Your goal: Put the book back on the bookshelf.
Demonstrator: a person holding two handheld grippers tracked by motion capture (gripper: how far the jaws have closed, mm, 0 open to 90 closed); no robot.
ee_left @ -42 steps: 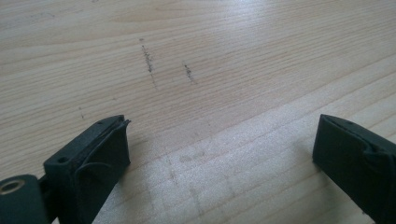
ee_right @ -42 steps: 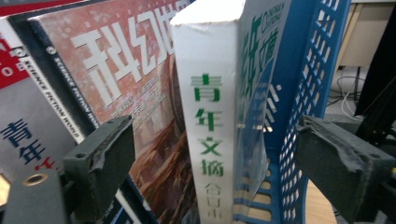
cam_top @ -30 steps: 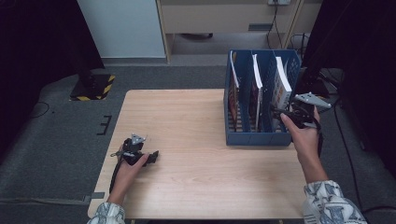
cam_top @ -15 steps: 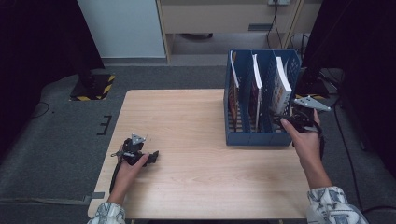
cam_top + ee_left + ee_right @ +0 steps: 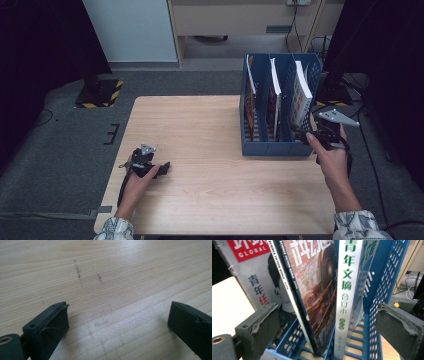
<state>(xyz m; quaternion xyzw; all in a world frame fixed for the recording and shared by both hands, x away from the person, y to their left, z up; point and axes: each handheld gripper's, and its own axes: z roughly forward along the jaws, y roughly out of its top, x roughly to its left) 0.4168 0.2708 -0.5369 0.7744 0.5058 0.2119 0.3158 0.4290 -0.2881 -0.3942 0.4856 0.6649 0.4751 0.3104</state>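
A blue file rack (image 5: pixel 272 148) with three slots stands on the right part of the wooden table (image 5: pixel 200 130). Each slot holds upright magazines. My right gripper (image 5: pixel 312 133) is at the rack's near right corner, open and holding nothing. Seen from the right gripper view, its jaws (image 5: pixel 329 327) straddle the rack (image 5: pixel 384 277) end-on. Between them stand a science fiction magazine (image 5: pixel 314 285) and a thick white-spined volume with green characters (image 5: pixel 347 290). A "Global" magazine (image 5: pixel 254 277) stands further left. My left gripper (image 5: pixel 161 168) rests open on the table's near left, over bare wood (image 5: pixel 117 325).
The table's right edge lies just beyond the rack, with dark equipment and cables (image 5: pixel 350 85) on the floor there. A cabinet (image 5: pixel 240 20) and a white panel (image 5: pixel 130 30) stand behind the table. Bare tabletop (image 5: pixel 200 150) lies between the two grippers.
My right gripper has drawn back a little toward the person, along the rack's near right corner. The left gripper has not moved.
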